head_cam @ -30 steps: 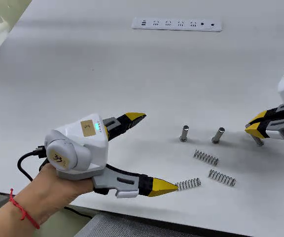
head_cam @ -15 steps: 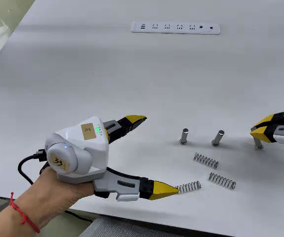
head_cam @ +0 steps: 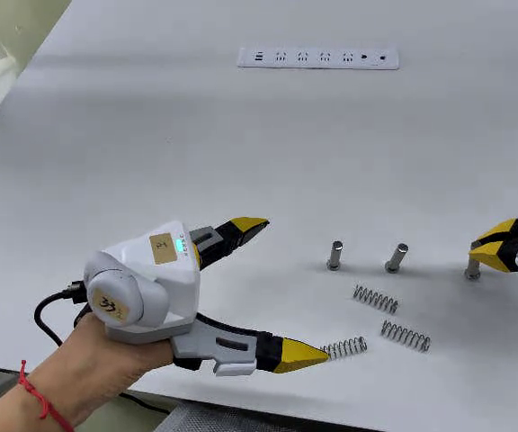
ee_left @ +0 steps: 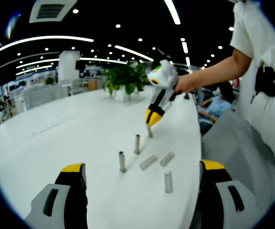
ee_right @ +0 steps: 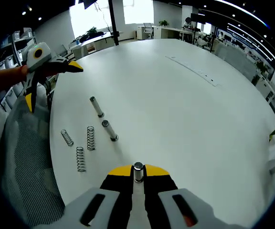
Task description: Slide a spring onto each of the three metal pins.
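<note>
1. Bench: white table (head_cam: 151,135). A power strip (head_cam: 317,58) lies flat at its far side.
2. Left gripper (head_cam: 279,288): held in the person's hand (head_cam: 88,360) at the near-left of the bench. The claw is released, with the jaws spread wide and nothing between them. The yellow tip of the lower jaw lies just beside the end of spring 3 (head_cam: 343,347). Contact cannot be told from the head view.
3. Right gripper (head_cam: 491,256): comes in from the right edge of the head view. The claw is clenched on pin C (head_cam: 472,268). In the right gripper view, the pin's round head sits pinched between the two yellow tips. In the left gripper view, pin C stands upright with its foot on the table.
4. Pin A (head_cam: 334,255) and pin B (head_cam: 396,257) stand on the table to the left of pin C. The three form a loose row, each apart from its neighbour. Both shafts are bare.
5. Springs: all three lie flat and loose on the table, on the person's side of the pin row.
   - Spring 1 (head_cam: 375,299) lies nearest pins A and B.
   - Spring 2 (head_cam: 406,336) lies nearer the person and to the right of spring 1.
   - Spring 3 lies nearest the table edge, to the left of spring 2.
   - No spring touches another spring or a pin.
</note>
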`<control>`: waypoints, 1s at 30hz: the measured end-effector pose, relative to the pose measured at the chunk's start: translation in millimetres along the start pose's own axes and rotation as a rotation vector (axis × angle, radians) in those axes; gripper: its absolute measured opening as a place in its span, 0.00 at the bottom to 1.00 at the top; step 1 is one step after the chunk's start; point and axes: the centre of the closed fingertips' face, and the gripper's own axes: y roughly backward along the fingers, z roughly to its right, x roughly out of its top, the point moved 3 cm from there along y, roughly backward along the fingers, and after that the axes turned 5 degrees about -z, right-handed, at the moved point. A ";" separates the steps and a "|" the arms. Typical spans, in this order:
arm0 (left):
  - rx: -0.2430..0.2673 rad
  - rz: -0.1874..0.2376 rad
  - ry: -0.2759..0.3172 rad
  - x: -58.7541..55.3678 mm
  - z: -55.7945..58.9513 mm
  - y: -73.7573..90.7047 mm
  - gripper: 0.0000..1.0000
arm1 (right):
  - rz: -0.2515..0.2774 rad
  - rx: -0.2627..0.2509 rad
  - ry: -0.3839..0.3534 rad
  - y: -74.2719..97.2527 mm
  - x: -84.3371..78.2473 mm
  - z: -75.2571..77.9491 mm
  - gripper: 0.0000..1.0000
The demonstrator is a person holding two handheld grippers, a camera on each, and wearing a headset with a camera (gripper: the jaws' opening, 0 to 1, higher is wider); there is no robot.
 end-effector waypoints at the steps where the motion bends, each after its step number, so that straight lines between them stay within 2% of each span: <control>1: 0.000 0.000 0.000 0.0 0.1 0.0 1.00 | 0.001 -0.001 0.000 0.7 -0.9 -0.1 0.09; 15: 0.004 -0.001 0.005 -2.1 0.3 0.2 1.00 | 0.022 0.006 -0.014 2.7 -8.6 1.7 0.09; 30: 0.002 0.000 0.008 -1.8 0.1 -0.5 1.00 | 0.042 0.014 0.003 6.4 -11.0 -4.8 0.09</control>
